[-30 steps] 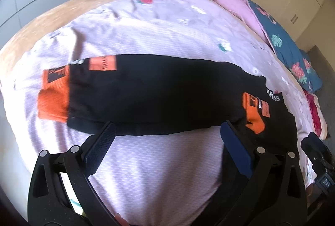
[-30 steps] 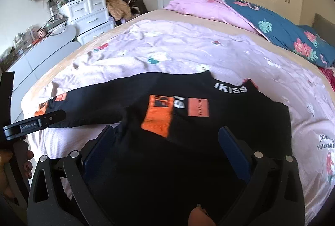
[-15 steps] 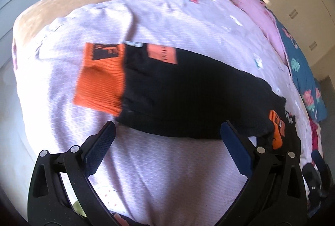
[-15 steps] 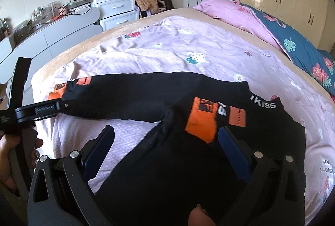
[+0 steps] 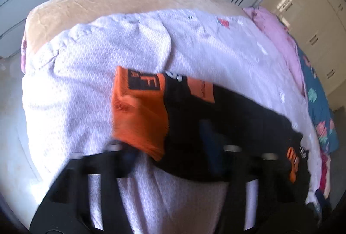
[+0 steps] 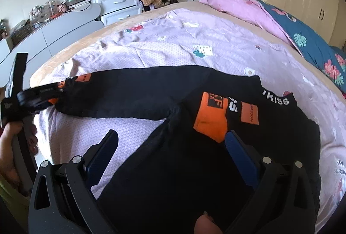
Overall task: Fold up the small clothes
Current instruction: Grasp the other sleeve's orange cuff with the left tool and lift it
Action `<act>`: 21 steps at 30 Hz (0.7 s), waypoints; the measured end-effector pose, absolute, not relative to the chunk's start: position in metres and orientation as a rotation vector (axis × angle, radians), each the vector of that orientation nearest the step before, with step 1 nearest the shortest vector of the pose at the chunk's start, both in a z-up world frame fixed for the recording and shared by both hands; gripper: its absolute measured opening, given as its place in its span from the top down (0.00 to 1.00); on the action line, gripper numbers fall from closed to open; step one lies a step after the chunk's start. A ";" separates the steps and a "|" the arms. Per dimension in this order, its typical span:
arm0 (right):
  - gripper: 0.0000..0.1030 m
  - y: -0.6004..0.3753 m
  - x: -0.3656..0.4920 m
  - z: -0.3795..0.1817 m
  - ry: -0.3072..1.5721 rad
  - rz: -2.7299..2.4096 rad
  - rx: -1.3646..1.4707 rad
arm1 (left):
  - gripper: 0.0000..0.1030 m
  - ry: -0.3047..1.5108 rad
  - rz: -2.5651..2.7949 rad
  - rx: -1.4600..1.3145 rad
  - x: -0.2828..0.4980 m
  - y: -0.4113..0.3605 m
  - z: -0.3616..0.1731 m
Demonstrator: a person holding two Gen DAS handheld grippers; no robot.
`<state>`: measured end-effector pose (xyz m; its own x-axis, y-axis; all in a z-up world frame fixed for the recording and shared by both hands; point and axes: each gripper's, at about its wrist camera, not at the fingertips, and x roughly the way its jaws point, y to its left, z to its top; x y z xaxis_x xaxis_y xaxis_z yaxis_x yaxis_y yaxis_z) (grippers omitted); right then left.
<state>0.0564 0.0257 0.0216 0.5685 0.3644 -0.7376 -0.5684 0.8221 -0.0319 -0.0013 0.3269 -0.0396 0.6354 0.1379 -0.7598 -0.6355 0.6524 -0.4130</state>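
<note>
Left gripper (image 5: 170,143) blurry, down at orange cuff (image 5: 138,112) of long black sleeve (image 6: 121,93); fingers look apart, cuff and sleeve between them, cannot tell if it pinches. Right gripper (image 6: 170,151) wide apart, holding nothing, hanging over black top (image 6: 194,169). Top lies flat on purple bed sheet (image 6: 173,47), one sleeve stretched out to side, other orange cuff (image 6: 210,117) folded onto chest. Pink blanket (image 6: 237,6) far back.

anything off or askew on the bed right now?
Nothing damaged or spilled. The black top lies lopsided: one sleeve is folded in, its orange cuff on the chest, while the other sleeve is stretched out sideways, with the left gripper at its cuff. The lilac sheet is wrinkled.
</note>
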 end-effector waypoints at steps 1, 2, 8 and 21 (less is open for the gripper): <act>0.04 0.024 0.058 0.021 0.798 0.553 -0.276 | 0.89 0.744 0.491 -0.742 -0.003 0.329 -0.036; 0.04 0.022 0.059 0.020 0.801 0.548 -0.271 | 0.91 0.715 0.478 -0.754 -0.006 0.331 -0.031; 0.04 0.006 0.065 0.018 0.811 0.523 -0.234 | 0.95 0.615 0.415 -0.720 -0.014 0.326 0.008; 0.04 -0.047 0.073 0.033 0.802 0.451 -0.099 | 0.98 0.513 0.288 -0.619 0.022 0.279 0.081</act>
